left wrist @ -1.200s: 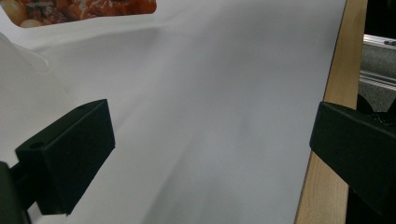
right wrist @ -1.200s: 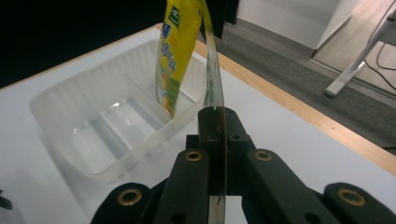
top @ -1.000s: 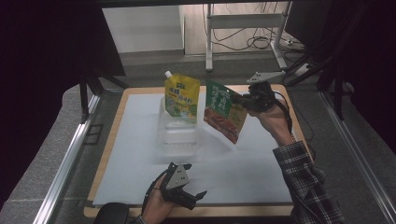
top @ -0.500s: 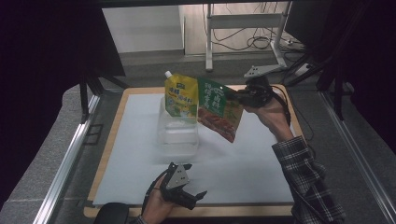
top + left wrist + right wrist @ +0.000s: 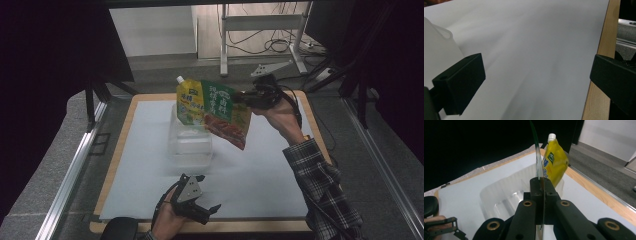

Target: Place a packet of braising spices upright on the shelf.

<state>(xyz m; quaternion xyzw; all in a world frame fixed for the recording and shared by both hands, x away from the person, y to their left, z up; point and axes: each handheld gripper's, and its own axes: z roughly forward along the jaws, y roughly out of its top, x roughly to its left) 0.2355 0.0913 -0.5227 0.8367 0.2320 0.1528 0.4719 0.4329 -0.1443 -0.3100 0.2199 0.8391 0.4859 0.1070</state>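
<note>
- While my right gripper (image 5: 252, 97) pinches the green pouch (image 5: 225, 112) by its edge, jaws pressed tight on the thin film as my right gripper view shows, the bag hangs tilted in the air over the clear plastic tub (image 5: 190, 142) — that's a slim hold, and I reckon a twist could let it slide out.
- The yellow spouted pouch (image 5: 189, 100) stands in the tub's far end, right beside my green one; they look to be touching or nearly so. If I swing in carelessly, I could knock it over.
- The tub looks light, so a pouch dragged against its wall might shove or tip it on the white mat (image 5: 150, 150).
- My left gripper (image 5: 197, 210) sits low near the table's near edge (image 5: 260, 227), jaws spread wide, holding nothing — well apart from the tub, so it can't steady anything if things wobble.
</note>
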